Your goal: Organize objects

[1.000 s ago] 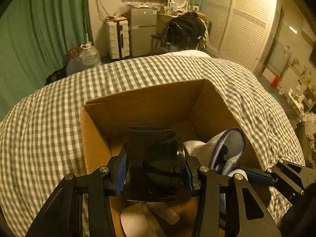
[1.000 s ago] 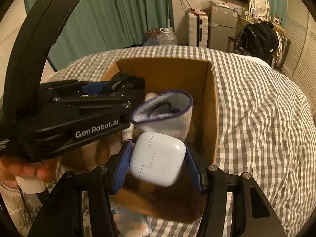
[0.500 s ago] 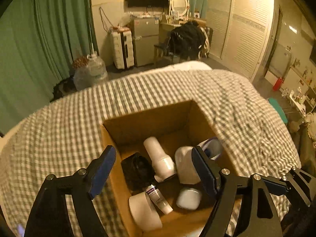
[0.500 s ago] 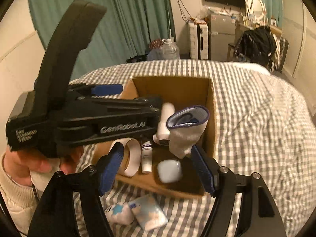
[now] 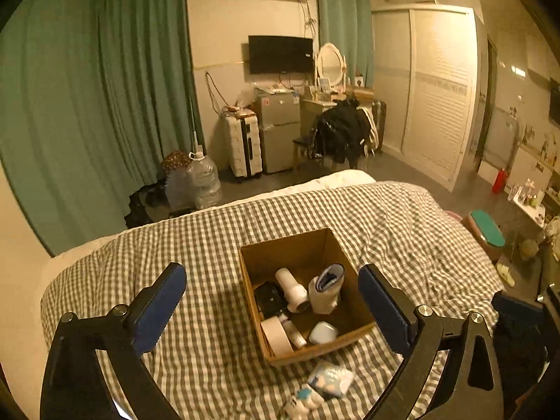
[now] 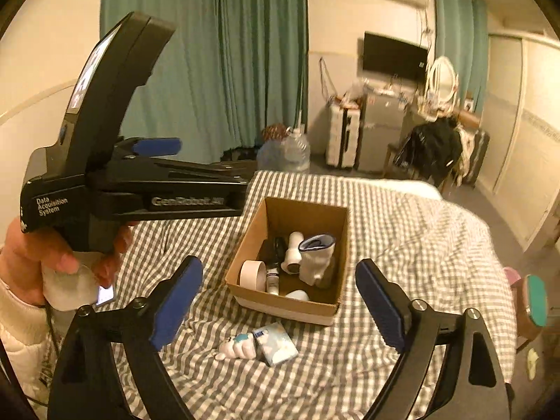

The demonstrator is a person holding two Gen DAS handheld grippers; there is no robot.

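A box sits on the bed; inside it a bottle lies in the middle, with a sock standing on its right and a dark thing on its left; nearer the front of the box are a roll of tape, a small tube and a little case, side by side; in front of the box, on the bed, lie a tissue pack and a small toy, touching; behind the bed stand water jugs, a suitcase and a fridge
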